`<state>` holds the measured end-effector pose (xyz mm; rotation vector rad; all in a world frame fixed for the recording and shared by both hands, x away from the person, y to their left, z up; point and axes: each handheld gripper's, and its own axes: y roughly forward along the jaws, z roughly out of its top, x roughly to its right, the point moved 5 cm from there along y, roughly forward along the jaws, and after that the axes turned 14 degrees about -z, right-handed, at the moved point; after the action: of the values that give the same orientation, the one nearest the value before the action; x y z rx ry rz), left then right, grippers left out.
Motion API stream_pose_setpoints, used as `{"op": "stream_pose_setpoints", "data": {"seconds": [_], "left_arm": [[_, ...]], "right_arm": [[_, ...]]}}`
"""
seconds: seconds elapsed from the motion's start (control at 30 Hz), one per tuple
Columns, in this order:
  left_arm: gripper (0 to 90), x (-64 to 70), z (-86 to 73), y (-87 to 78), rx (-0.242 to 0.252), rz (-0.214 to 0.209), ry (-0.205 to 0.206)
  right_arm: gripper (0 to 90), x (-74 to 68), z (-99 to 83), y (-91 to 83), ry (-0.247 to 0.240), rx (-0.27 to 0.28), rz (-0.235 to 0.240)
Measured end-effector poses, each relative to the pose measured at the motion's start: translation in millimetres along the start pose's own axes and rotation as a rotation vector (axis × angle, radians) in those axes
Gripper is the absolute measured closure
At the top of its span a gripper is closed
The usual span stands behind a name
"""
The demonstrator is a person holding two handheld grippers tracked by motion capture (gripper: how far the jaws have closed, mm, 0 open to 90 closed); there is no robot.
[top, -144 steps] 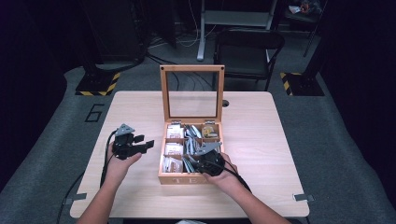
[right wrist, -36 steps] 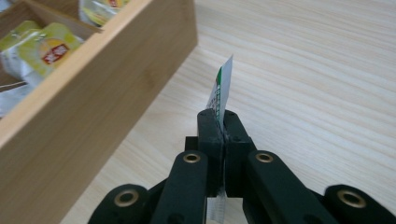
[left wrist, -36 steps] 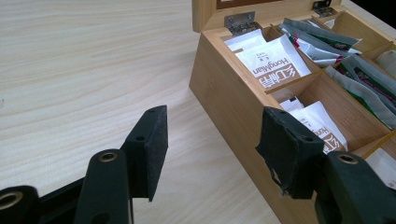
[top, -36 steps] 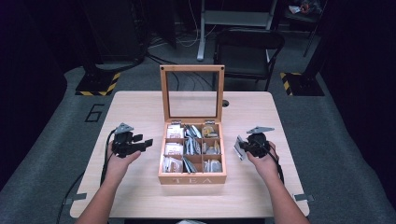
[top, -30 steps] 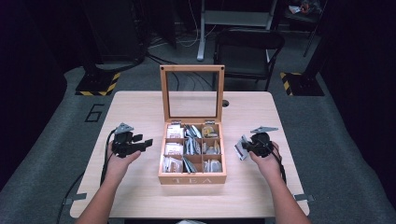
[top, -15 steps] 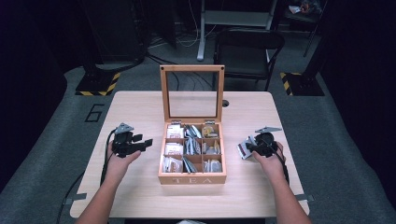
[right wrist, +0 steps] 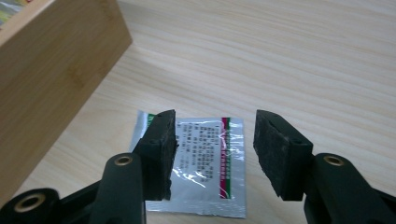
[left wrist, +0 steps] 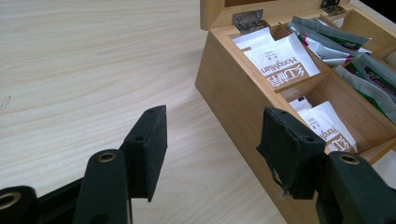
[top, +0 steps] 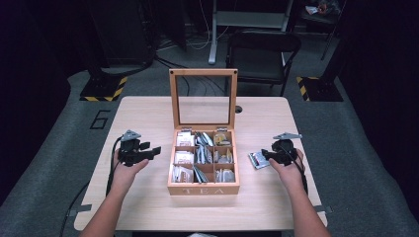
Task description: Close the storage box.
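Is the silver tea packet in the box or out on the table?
Out. The silver packet lies flat on the table beside the tea box, under the open right gripper.

foil sachet print too small to read, corner under jaw, tea box cut off top-left

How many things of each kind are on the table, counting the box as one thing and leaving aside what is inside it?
Tea box: 1
Silver tea packet lying on the table outside the box: 1
Tools, the left tool and the right tool, both open: 2
Total: 4
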<state>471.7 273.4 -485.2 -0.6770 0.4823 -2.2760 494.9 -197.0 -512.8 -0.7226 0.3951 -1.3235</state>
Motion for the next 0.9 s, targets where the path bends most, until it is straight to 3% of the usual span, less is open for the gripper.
{"op": "stream_pose_setpoints", "data": {"seconds": [0.13, 0.37, 0.43, 0.6, 0.7, 0.9], "left_arm": [[41.4, -0.1, -0.2, -0.2, -0.001, 0.000, -0.002], [41.4, -1.6, -0.7, -2.7, 0.007, 0.002, -0.001], [41.4, -1.7, -0.6, -3.3, 0.007, 0.002, -0.002], [41.4, -0.1, 1.1, -3.3, 0.029, -0.028, -0.032], [41.4, 0.5, 1.7, -3.4, 0.028, -0.023, -0.027], [41.4, -1.3, 0.9, -2.8, 0.012, -0.010, -0.009]], "right_arm": [[49.1, -7.7, 5.9, -3.2, 0.009, 0.018, 0.075], [48.9, -20.7, 24.5, -11.4, -0.105, 0.040, 0.050], [47.3, -26.3, 32.8, -13.6, -0.087, 0.034, 0.064], [44.8, -33.9, 58.3, -19.4, -0.098, 0.079, 0.131], [44.3, -40.3, 74.5, -20.6, -0.136, 0.111, 0.147], [46.6, -51.7, 95.9, -10.0, -0.118, 0.117, 0.193]]}}
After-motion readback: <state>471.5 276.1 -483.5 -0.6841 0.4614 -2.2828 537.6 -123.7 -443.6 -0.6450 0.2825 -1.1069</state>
